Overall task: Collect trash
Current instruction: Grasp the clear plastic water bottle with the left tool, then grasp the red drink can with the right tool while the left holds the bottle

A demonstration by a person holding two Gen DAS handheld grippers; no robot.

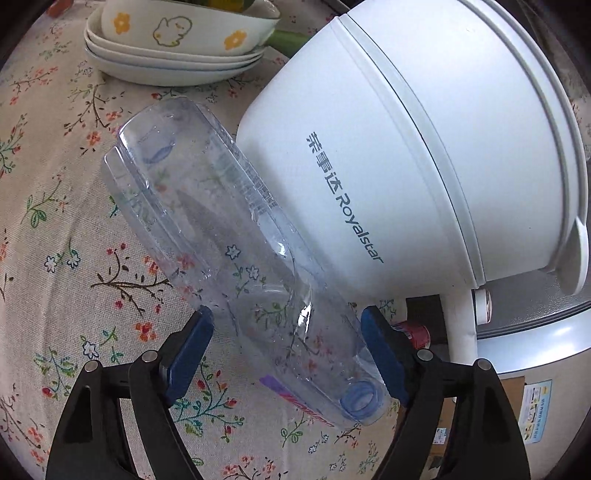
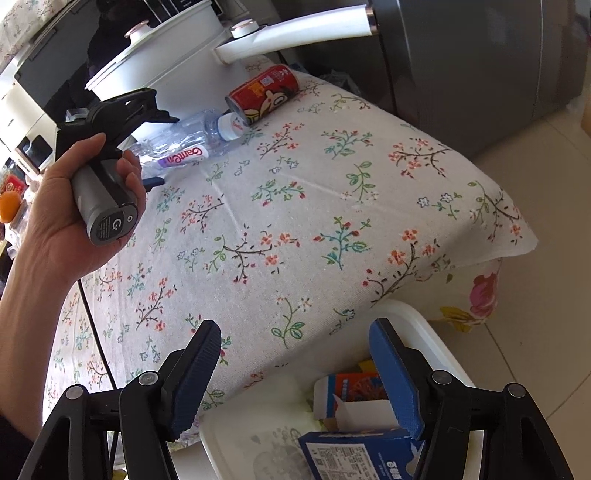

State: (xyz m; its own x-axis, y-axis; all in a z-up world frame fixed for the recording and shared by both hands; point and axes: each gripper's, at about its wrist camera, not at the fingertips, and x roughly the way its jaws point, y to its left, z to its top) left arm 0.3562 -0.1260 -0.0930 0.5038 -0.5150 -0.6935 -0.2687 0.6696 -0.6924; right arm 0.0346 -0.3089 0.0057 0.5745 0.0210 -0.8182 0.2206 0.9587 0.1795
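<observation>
A clear plastic bottle point(image 1: 221, 229) with a purple label lies on its side on the floral tablecloth point(image 1: 55, 258), cap toward me. My left gripper point(image 1: 287, 325) is open and straddles the bottle's neck end, one blue pad on each side. In the right wrist view a hand holds that left gripper point(image 2: 159, 149) over the bottle point(image 2: 192, 142), and a red drinks can point(image 2: 264, 94) lies on its side just beyond the cap. My right gripper point(image 2: 295, 332) hangs open with nothing in it, over the table's near edge and a white bin point(image 2: 424, 332) containing a blue carton point(image 2: 354, 454) and an orange one point(image 2: 351, 387).
A white Royalstar electric pot point(image 1: 406, 147) stands right against the bottle, its long handle point(image 2: 295, 33) reaching over the can. Stacked flowered bowls point(image 1: 177, 48) sit at the back of the table. A dark grey appliance point(image 2: 461, 74) and tiled floor point(image 2: 535, 350) lie past the table's right edge.
</observation>
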